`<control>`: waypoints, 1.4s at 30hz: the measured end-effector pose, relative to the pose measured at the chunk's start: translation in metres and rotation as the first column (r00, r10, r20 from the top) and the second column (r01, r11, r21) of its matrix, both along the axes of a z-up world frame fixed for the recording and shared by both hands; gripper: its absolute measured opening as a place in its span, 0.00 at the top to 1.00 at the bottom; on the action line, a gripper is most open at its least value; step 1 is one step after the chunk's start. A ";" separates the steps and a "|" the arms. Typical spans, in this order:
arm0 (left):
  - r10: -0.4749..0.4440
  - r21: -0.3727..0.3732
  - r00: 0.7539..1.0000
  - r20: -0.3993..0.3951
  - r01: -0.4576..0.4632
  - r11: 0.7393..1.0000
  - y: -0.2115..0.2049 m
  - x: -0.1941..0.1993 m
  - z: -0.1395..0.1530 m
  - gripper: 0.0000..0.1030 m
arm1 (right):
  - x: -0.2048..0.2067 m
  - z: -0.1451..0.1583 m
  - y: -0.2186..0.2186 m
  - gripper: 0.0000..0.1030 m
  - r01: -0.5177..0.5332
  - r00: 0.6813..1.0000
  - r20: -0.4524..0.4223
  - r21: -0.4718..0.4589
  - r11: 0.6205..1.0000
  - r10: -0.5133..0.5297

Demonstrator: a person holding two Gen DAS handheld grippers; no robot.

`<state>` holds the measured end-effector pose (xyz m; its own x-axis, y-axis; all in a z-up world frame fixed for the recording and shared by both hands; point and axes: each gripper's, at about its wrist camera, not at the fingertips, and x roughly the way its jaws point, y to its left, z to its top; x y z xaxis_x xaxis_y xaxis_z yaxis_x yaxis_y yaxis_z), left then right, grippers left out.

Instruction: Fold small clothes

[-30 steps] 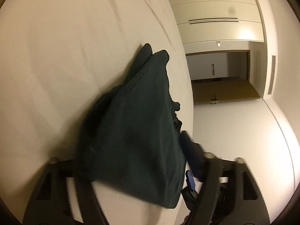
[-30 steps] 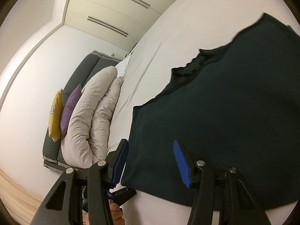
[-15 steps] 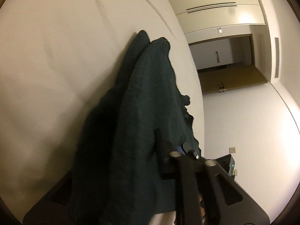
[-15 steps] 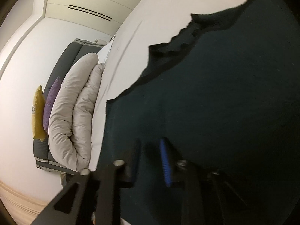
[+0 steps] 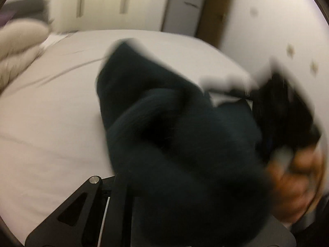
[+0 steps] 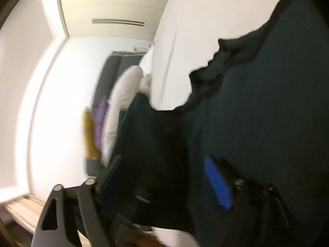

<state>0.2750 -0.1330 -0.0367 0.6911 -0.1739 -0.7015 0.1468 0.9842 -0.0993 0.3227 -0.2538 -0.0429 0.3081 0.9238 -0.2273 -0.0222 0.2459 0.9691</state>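
1. The dark green garment (image 5: 185, 135) lay bunched on the white bed (image 5: 51, 123), humped up and rolled over itself from the centre toward 5 o'clock of the left wrist view; in the right wrist view the same cloth (image 6: 257, 113) filled everything from 12 to 6 o'clock, its ribbed edge (image 6: 218, 68) showing near centre.
2. It looked soft, light and floppy, a knit that would sag and slide unless held at two points; I judged a hem corner or the ribbed edge the best places to pinch.
3. The left gripper (image 5: 131, 187) had cloth draped over its tips at 6 o'clock; only one finger (image 5: 90, 195) showed, so I could not tell how its jaws stood.
4. The right gripper (image 6: 164, 177) stood wide, its blue pad (image 6: 218, 183) at 5 o'clock and its other finger at 7 o'clock, with cloth lying between them, not pinched.
5. Half a second earlier the right jaws were close together on the fabric; they had since spread.
6. The left view had swung round: the cloth, earlier a smooth hanging sheet, was now rumpled, and a bare hand (image 5: 296, 185) appeared at 4 o'clock.
7. A grey duvet (image 6: 121, 103) and yellow and purple cushions (image 6: 90, 131) sat at 9 o'clock.
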 end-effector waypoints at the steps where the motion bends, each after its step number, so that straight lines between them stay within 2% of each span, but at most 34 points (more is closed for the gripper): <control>1: -0.020 0.036 1.000 -0.002 0.020 0.999 -0.012 -0.002 -0.007 0.90 | 0.003 -0.001 0.000 0.19 -0.023 1.000 -0.006 0.012 1.000 0.023; 5: -0.070 0.168 0.997 0.027 0.064 0.984 -0.040 -0.010 -0.022 0.90 | 0.008 0.000 0.003 0.19 -0.068 0.998 0.006 0.011 0.998 0.068; 7: -0.076 0.186 0.997 0.033 0.069 0.980 -0.041 -0.010 -0.021 0.90 | 0.010 0.001 0.004 0.21 -0.060 0.998 0.008 -0.010 0.998 0.060; 9: -0.087 0.243 0.995 0.046 0.073 0.967 -0.045 -0.017 -0.020 0.90 | 0.014 0.005 0.010 0.29 -0.061 0.998 0.007 -0.094 0.994 0.061; 12: -0.110 0.346 0.992 0.068 0.080 0.935 -0.060 -0.025 -0.024 0.89 | 0.018 0.009 0.021 0.48 -0.083 0.996 -0.003 -0.213 0.974 0.084; 14: -0.123 0.386 0.989 0.079 0.084 0.919 -0.067 -0.030 -0.026 0.89 | 0.018 0.011 0.024 0.72 -0.091 0.996 -0.002 -0.301 0.949 0.095; 16: -0.138 0.408 0.987 0.080 0.094 0.908 -0.073 -0.034 -0.027 0.89 | 0.018 0.013 0.020 0.81 -0.080 0.996 -0.006 -0.354 0.932 0.084; 19: -0.168 0.423 0.983 0.076 0.121 0.898 -0.083 -0.038 -0.024 0.89 | 0.015 0.014 0.003 0.85 -0.055 0.998 0.010 -0.392 0.918 0.064; 23: -0.220 0.449 0.972 0.080 0.162 0.879 -0.107 -0.039 -0.018 0.89 | 0.007 0.032 -0.024 0.87 -0.019 0.996 0.066 -0.456 0.890 0.055; 29: -0.321 0.469 0.944 0.082 0.247 0.848 -0.161 -0.041 -0.012 0.89 | -0.009 0.053 -0.097 0.87 0.052 0.992 0.128 -0.499 0.865 0.014; 35: -0.386 0.490 0.920 0.066 0.307 0.816 -0.197 -0.044 -0.021 0.89 | -0.024 0.043 -0.151 0.87 0.105 0.990 0.138 -0.493 0.864 -0.041; 42: -0.395 0.505 0.918 0.029 0.328 0.799 -0.203 -0.032 -0.037 0.89 | -0.022 0.023 -0.172 0.87 0.128 0.990 0.116 -0.503 0.855 -0.081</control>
